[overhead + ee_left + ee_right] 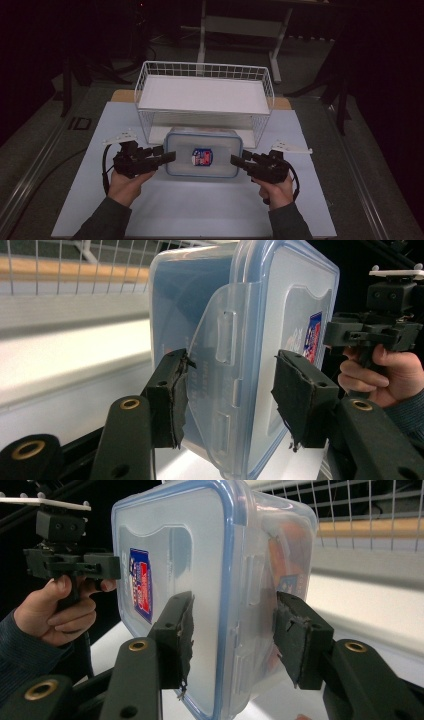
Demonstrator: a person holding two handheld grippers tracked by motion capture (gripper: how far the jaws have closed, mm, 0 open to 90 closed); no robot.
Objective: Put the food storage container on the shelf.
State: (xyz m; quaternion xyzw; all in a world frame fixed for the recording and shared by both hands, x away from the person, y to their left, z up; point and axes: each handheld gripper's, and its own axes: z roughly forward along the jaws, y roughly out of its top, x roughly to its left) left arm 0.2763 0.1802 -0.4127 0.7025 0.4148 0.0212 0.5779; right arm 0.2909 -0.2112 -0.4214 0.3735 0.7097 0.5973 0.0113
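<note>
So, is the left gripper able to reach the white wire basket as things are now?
Probably not yet. The left gripper is clamped on one end of the clear container, the right gripper on the other. The wire basket stands just behind it.

Probably lab: dark room, white mat (200,210), bench frame (240,25) behind

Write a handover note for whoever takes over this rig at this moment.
Left gripper: shut on the left end of the plastic container.
Right gripper: clamps the container's right end.
Container: lid on, held between both grippers, in front of the wire basket on the white mat.
Done: two-handed grip.
Left: probably carrying it to its destination, perhaps the basket; release not begun.
</note>
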